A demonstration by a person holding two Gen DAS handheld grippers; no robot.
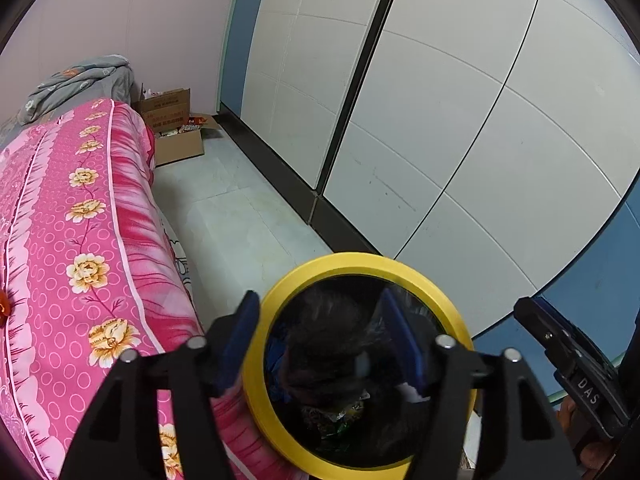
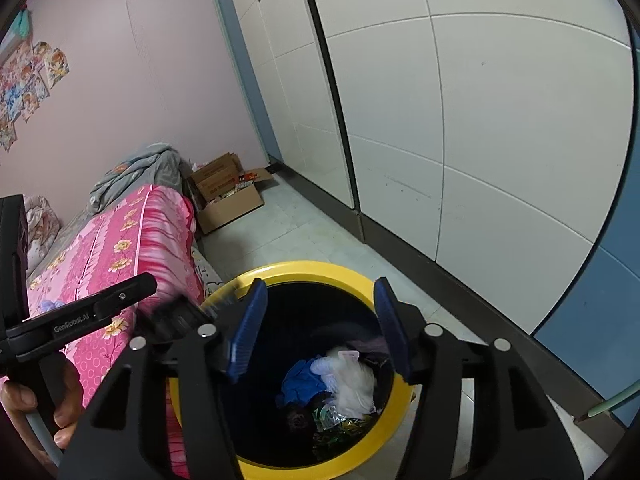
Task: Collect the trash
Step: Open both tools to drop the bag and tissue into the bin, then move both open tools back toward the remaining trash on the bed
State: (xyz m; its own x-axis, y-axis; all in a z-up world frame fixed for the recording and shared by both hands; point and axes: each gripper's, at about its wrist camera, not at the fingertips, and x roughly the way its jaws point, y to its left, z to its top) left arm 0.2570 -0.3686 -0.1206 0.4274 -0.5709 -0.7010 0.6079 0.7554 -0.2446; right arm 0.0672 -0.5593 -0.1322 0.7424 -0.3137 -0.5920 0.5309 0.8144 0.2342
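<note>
I have both grippers over the yellow-rimmed bin (image 2: 394, 412), which stands on the pale floor (image 1: 240, 216) just beside the bed with the pink flowered cover (image 1: 80, 240); the left gripper (image 1: 320, 344) has its blue pads apart, one outside the bin's rim on the bed side and one over the dark mouth, and I see nothing pressed between them; the right gripper (image 2: 320, 328) also stands parted above the bin's opening, empty between its fingers.

Inside the bin lies the trash (image 2: 340, 388): a white crumpled piece, something blue beside it, and shiny printed wrappers beneath, all against a dark liner; from the left wrist view the contents are mostly too dark to tell apart.

Beyond the bin, at the far end of the bed, sits an open cardboard box (image 2: 228, 200) against the pink wall (image 2: 140, 80); a grey quilt (image 1: 80, 80) is heaped on the bed near that box; white wardrobe doors (image 1: 440, 120) run along the bin's other side.

A hand (image 2: 36, 412) grips the left tool's handle, seen beside the bed.
</note>
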